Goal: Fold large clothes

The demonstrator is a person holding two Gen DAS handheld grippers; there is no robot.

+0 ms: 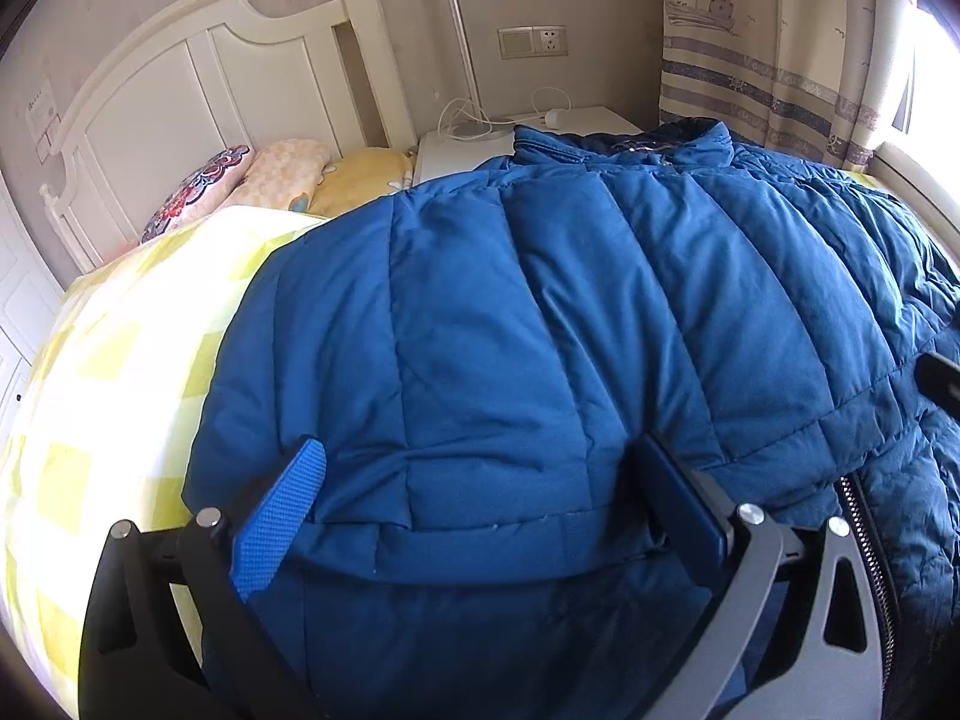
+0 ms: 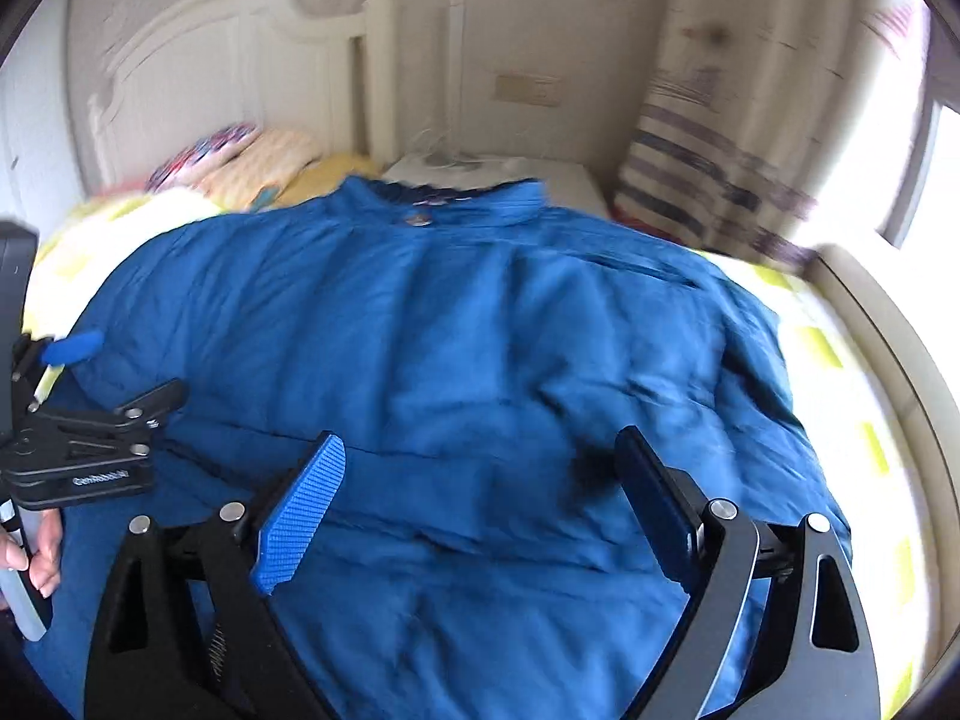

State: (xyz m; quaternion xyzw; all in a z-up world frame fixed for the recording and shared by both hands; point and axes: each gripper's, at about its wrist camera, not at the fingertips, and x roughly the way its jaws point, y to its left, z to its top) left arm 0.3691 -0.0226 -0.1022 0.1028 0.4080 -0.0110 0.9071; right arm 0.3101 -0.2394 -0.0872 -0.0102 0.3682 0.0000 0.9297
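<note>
Progress looks partial: the blue padded jacket (image 1: 540, 312) lies spread on the bed (image 1: 120, 372), over the yellow checked cover, its collar (image 1: 624, 141) toward the headboard (image 1: 180, 90) and pillows (image 1: 270, 180). In the left wrist view a quilted panel seems laid over the body, with a zip (image 1: 870, 546) showing at the lower right beside it, so I judge one side or a sleeve has been brought in; how many layers lie there I cannot tell. The garment is a broad, puffy shape, not a compact bundle, so the lengthwise folds and the final halving appear left to do

The left gripper (image 1: 480, 486) sits low at the near hem with its jaws wide apart; fabric bulges between them, but the pads do not press on it, so nothing seems held. The right gripper (image 2: 480, 480) hovers over the near part of the jacket, jaws spread wide and holding nothing; that view is blurred. A person's hand (image 2: 36, 552) on the left gripper's handle shows at its left edge
</note>
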